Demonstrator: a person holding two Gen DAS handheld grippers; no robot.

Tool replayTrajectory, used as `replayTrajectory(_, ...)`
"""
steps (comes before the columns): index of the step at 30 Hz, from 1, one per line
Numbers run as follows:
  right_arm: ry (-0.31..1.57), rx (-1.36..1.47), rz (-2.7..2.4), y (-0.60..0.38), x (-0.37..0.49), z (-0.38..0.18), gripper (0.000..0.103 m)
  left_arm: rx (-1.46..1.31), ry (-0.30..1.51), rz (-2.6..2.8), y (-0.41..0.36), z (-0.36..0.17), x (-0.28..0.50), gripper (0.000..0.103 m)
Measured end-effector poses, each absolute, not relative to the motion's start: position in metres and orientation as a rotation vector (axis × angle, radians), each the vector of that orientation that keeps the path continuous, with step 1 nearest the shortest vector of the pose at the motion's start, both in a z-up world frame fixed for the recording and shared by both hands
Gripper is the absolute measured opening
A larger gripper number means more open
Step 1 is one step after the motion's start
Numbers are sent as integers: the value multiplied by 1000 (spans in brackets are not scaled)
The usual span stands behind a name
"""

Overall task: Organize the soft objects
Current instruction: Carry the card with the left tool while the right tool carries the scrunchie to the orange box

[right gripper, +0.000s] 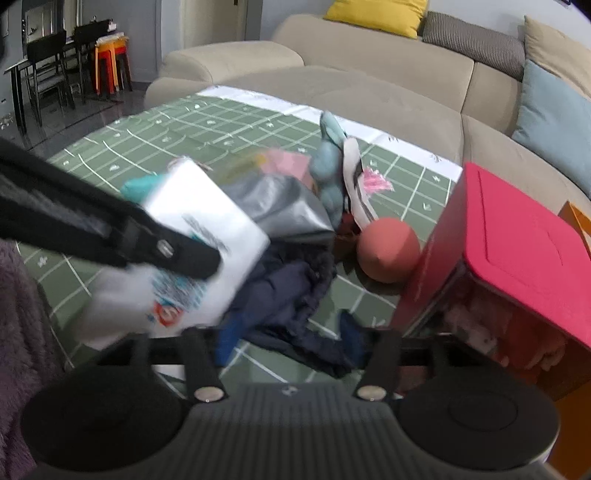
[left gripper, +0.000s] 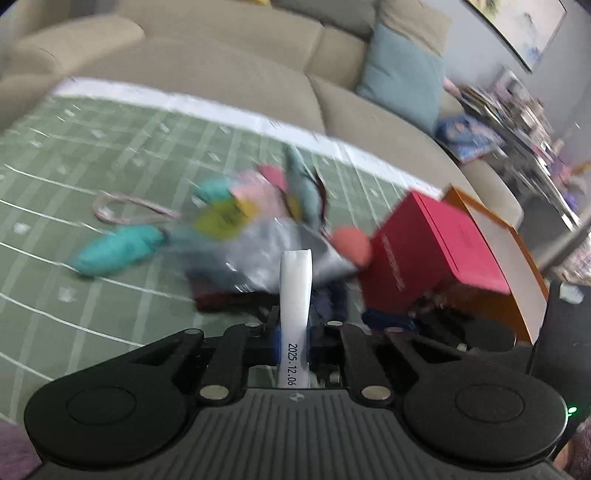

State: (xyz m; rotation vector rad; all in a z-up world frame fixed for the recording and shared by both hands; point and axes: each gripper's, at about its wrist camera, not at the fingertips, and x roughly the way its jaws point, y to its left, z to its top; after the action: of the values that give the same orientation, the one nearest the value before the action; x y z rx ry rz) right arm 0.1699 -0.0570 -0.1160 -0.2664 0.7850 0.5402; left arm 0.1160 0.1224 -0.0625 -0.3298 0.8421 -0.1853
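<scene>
Left gripper (left gripper: 294,325): its tongs are squeezed tight on a white tissue pack (left gripper: 295,295), held up over the pile.
Right gripper (right gripper: 291,339): tongs apart, nothing in them, above a dark blue cloth (right gripper: 291,291).
Soft pile: sits on the green checked cloth (left gripper: 92,155).
Orange ball (right gripper: 388,249): just beside the red box (right gripper: 517,236).

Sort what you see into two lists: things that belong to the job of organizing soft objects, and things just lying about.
Belongs to the job:
- white packet, held in the left gripper
- dark blue garment
- grey-blue plush
- red box

Just lying about:
- blue cushion
- yellow cushion
- stools
</scene>
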Motion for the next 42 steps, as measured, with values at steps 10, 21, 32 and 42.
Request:
replayTrajectory(10,812,-273,465,-20,182,-125,71,-302,848,-63,133,-66,117,12)
replayTrajectory(21,879,-228,467,-37,162,-129,18,-266,848,-94,125,-64,112,12)
replayTrajectory(32,798,-191,403,-70,135,-87,17,-208,801,-119,109,-42,89,12)
replayTrajectory(42,725,-151,370,-97,102,-45,17,-153,747,-145,84,-15,61,12)
